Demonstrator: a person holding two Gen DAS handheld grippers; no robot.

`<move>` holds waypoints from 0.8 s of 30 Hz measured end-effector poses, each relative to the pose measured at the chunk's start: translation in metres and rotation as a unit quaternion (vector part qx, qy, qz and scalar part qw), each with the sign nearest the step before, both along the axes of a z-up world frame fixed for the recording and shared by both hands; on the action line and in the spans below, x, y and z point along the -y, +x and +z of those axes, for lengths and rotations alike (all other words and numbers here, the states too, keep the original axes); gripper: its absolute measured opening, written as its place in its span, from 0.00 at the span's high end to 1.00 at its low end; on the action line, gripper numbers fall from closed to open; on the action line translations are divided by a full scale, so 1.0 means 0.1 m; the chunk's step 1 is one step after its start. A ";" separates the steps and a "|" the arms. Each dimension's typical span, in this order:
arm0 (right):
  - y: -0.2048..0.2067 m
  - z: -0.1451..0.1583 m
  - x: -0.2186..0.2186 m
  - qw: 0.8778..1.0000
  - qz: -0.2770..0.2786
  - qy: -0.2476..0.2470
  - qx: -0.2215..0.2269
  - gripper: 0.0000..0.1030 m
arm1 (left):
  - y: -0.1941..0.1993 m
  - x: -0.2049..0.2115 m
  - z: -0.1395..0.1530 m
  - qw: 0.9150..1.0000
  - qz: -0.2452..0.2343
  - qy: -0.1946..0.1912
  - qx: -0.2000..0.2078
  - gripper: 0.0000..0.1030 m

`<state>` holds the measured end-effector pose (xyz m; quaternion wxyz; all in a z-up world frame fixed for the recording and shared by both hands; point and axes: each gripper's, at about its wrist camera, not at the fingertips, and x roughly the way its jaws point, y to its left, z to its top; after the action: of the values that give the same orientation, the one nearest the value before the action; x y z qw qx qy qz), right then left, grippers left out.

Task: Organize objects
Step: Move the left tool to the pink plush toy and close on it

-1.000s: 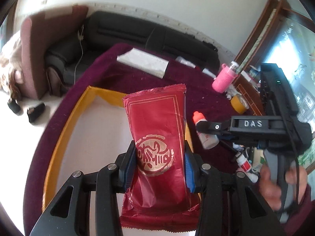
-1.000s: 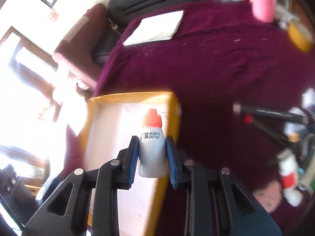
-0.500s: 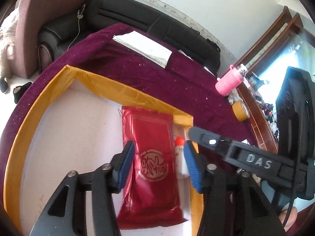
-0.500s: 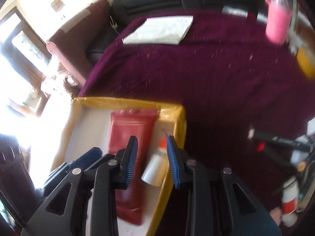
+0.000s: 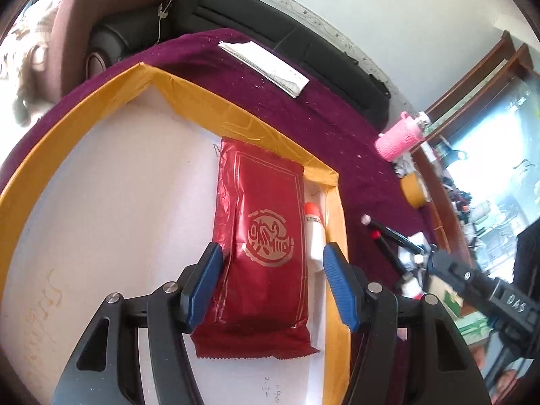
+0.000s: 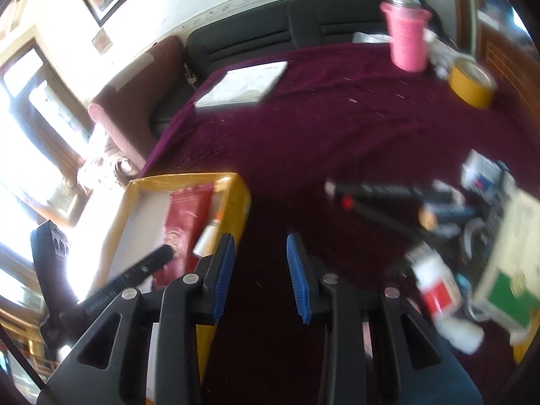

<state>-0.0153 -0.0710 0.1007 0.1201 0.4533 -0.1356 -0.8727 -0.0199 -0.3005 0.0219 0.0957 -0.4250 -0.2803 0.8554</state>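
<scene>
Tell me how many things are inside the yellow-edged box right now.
2: the red packet lies flat along the box's right side, and the small orange-capped bottle is wedged between it and the right wall. Gripper fingers may hide more.

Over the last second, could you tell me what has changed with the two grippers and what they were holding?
Both let go. The left gripper released the red packet, which now lies flat in the yellow-rimmed box. The right gripper dropped the small orange-capped bottle beside the packet, against the box's right wall, then swung right over the maroon cloth. The pink cup, tape roll and white papers stayed put.
</scene>
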 end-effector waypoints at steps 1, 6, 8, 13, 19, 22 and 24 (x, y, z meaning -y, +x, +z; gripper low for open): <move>0.09 -0.01 -0.11 1.000 -0.003 -0.007 -0.001 0.70 | 0.04 0.02 0.00 1.000 -0.004 0.012 -0.003 0.46; 0.42 -0.09 -0.56 1.000 -0.024 -0.002 -0.011 0.62 | 0.24 0.03 0.39 0.999 -0.003 0.018 -0.045 0.46; 0.48 -0.13 -0.74 0.999 -0.034 0.004 -0.010 0.59 | 0.39 -0.08 0.65 0.997 -0.013 0.001 -0.073 0.44; 0.41 -0.25 -1.01 0.999 -0.042 0.002 0.013 0.52 | 0.86 -0.61 1.12 0.989 -0.040 -0.057 -0.131 0.34; 0.38 -0.38 -1.06 0.997 -0.023 -0.067 0.034 0.52 | 0.99 -1.33 1.06 0.976 -0.112 -0.125 -0.139 0.32; 0.51 -0.33 -1.20 0.997 -0.032 -0.064 0.016 0.52 | 0.94 -1.75 0.92 0.962 -0.164 -0.177 -0.128 0.32; 0.61 -0.31 -1.34 0.997 -0.048 -0.053 0.006 0.52 | 0.84 -2.03 0.79 0.953 -0.186 -0.206 -0.119 0.32</move>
<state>0.0460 0.0632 0.0694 0.1015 0.4445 -0.2044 -0.8662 0.0638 -0.0971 0.1009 0.1964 -0.3749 -0.0009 0.9060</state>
